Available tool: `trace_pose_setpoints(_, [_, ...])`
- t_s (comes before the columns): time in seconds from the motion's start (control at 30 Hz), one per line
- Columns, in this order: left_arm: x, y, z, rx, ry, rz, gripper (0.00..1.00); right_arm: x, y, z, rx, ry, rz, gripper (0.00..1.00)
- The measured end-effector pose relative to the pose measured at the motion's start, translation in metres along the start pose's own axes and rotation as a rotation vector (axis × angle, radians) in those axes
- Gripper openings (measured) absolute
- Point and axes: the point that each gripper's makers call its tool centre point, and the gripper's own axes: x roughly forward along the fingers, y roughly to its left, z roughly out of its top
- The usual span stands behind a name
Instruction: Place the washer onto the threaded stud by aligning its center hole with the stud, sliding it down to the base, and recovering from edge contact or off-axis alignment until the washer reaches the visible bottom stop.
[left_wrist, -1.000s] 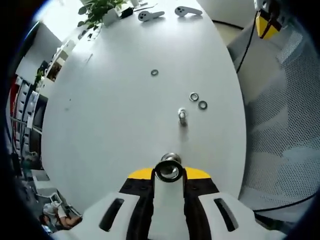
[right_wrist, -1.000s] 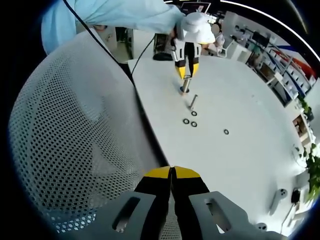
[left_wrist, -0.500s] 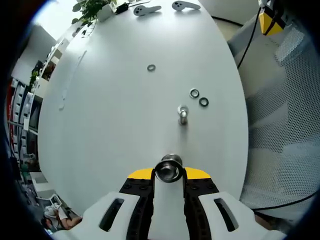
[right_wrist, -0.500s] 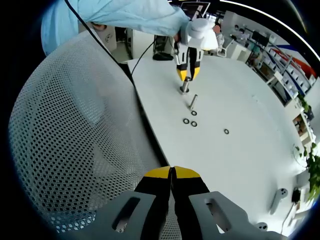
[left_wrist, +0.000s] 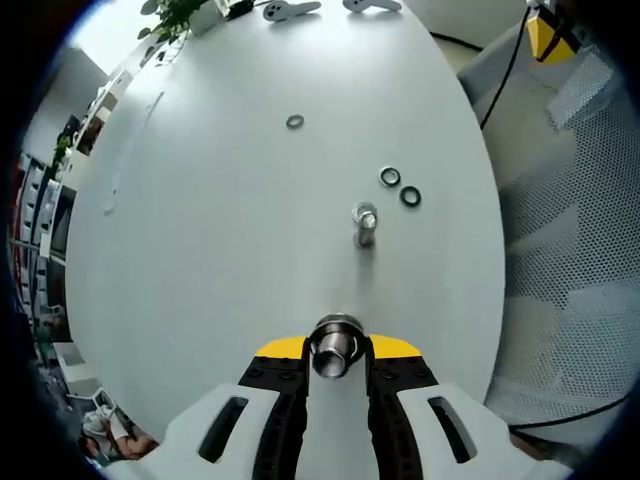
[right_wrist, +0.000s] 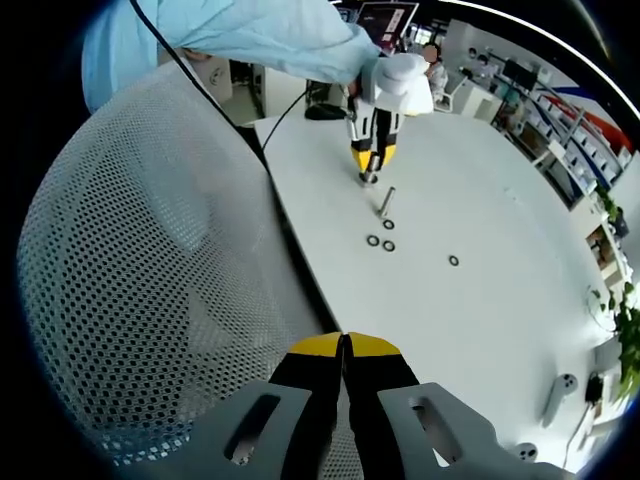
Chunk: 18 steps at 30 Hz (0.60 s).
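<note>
Between the left gripper's (left_wrist: 338, 352) jaw tips a short metal threaded stud (left_wrist: 337, 345) is clamped, end-on to the camera. Straight ahead of those jaws a bolt (left_wrist: 364, 224) lies on the white table (left_wrist: 220, 230), with two dark washers (left_wrist: 400, 186) just beyond it to the right and a third washer (left_wrist: 295, 122) farther off. Right gripper (right_wrist: 343, 352) jaws are pressed together, empty, over a mesh chair back (right_wrist: 140, 270).

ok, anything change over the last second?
The left gripper, clamped on a metal cylinder, has shifted slightly nearer the stud on the table. Nothing was picked up or let go. The stud and three loose washers lie as before; the right gripper stays shut by the mesh chair.
</note>
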Motion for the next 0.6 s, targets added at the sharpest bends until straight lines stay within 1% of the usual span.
trace_pose_setpoints(0.07, [0.0022,-0.0013,0.0016,-0.015,-0.005,-0.01,0.19,-0.0001,-0.0004,-0.0001,0.0,0.0,-0.001,0.03])
trace_pose_setpoints(0.1, [0.0033,-0.0002,0.0036,-0.014,-0.012,-0.008,0.17,0.0,-0.0005,-0.0001,0.001,0.0,-0.002,0.03])
trace_pose_setpoints(0.13, [0.0034,-0.0018,0.0062,-0.03,-0.023,-0.016,0.13,0.0,-0.0005,-0.0002,0.002,0.001,-0.001,0.03])
trace_pose_setpoints(0.17, [0.0042,-0.0044,0.0047,-0.055,0.001,-0.03,0.12,0.0,-0.0005,-0.0004,0.002,0.002,-0.001,0.03])
trace_pose_setpoints(0.23, [0.0082,-0.0031,0.0062,-0.011,-0.006,-0.024,0.12,0.0001,-0.0006,-0.0006,0.003,0.003,-0.001,0.03])
trace_pose_setpoints(0.47, [0.0079,-0.0036,0.0052,-0.021,-0.001,-0.028,0.12,0.0001,-0.0007,-0.0002,0.006,0.0,-0.002,0.03])
trace_pose_setpoints(0.6, [0.0041,-0.0041,0.0032,0.008,0.007,-0.01,0.12,0.0002,-0.0003,0.0001,0.002,-0.001,0.0,0.03])
